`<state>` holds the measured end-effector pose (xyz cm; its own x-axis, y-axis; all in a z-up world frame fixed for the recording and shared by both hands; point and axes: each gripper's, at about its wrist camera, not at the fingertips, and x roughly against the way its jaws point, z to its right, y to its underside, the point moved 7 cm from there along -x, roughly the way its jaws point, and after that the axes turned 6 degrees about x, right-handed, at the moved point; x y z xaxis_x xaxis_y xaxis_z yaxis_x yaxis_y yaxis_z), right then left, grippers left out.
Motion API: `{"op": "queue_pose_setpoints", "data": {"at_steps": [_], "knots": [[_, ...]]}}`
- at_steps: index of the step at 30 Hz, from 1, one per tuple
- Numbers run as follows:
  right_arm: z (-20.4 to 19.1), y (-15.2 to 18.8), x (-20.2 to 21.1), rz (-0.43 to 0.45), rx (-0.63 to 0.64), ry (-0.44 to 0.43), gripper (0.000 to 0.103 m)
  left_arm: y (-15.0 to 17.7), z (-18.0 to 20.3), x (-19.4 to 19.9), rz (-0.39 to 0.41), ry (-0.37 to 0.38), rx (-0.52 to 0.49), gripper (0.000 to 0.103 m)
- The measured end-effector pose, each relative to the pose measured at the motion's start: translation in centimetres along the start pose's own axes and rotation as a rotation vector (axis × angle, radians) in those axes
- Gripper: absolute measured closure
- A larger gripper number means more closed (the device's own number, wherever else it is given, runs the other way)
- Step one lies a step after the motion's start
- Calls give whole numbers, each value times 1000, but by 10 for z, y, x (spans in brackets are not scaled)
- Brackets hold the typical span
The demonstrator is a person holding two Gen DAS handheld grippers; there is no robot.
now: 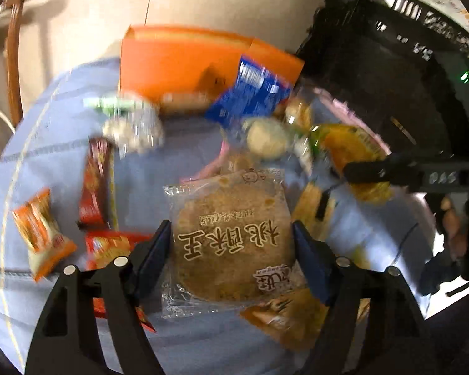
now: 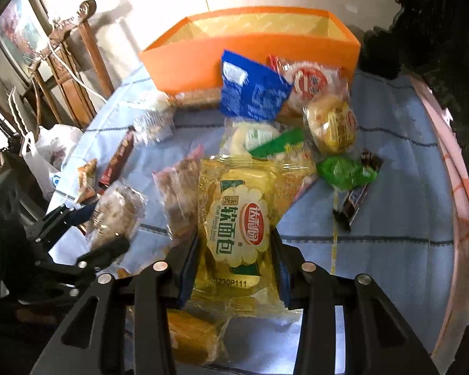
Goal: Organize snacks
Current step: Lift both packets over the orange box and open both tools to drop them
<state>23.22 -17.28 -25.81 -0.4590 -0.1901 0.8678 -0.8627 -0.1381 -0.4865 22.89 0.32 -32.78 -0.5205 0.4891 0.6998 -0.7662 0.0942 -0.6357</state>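
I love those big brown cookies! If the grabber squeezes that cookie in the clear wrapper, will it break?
Probably, if squeezed hard. The cookie packet sits between the left gripper's fingers, and its surface looks crumbly, so it could crack. It's flat and thin, so likely light. The clear wrapper looks glossy, so it may slip a little; the loose sealed edges would flop.

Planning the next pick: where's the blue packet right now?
The blue packet leans on the orange box's front wall in the right wrist view, with a red-label bun to its right.
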Motion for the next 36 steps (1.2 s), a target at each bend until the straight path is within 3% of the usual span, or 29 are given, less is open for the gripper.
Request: {"op": "queue_pose_setpoints", "data": {"at_steps": [10,19,25,32,34,35,36], "knots": [[-1,-68,66,184,37,1,62,-93,18,46,192,-21,-39,29],[30,-179,135,351,66,37,62,-213,29,59,324,-48,-55,29],[52,-244,138,376,70,52,62,-283,28,37,343,-89,-83,29],[64,-298,103,363,80,55,61,-324,14,-14,304,-160,-87,29],[67,-311,86,343,79,34,57,-333,3,-36,276,-213,-74,29],[72,-318,71,316,71,31,41,-336,-2,-45,261,-236,-66,20],[78,-318,63,303,60,61,30,-338,-10,-57,236,-284,-52,13]]}}
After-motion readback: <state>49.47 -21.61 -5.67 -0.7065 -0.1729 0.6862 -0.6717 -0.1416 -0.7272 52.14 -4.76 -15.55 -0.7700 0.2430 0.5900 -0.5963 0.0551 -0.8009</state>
